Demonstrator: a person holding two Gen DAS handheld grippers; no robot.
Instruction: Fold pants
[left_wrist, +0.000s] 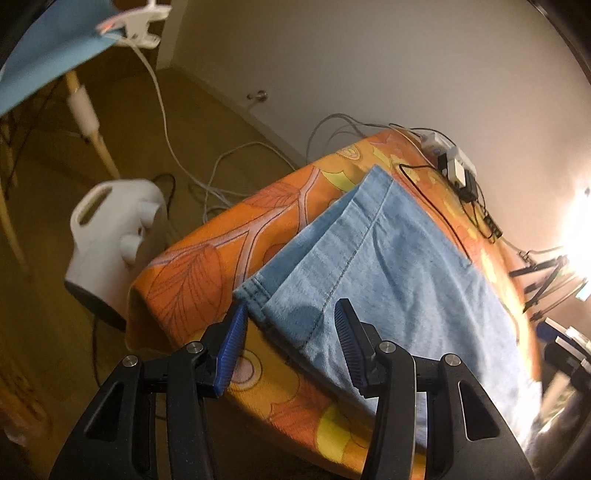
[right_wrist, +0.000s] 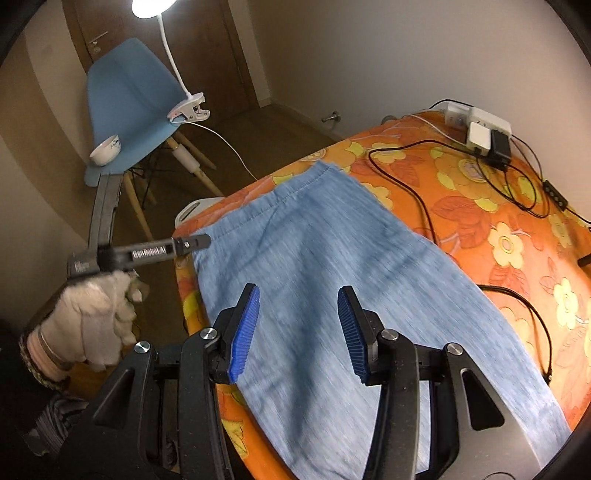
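Observation:
Light blue denim pants lie flat on the table with the orange flowered cloth, legs stacked, hems toward the near left corner. My left gripper is open, its blue pads just above the leg hems, holding nothing. In the right wrist view the pants stretch away across the cloth. My right gripper is open and empty above the middle of the pants. The left gripper also shows there, held by a white-gloved hand at the pants' left edge.
A white power strip with chargers and black cables lie on the far side of the cloth. A blue chair with a clip lamp and a bowl stands beyond. A white appliance sits on the floor.

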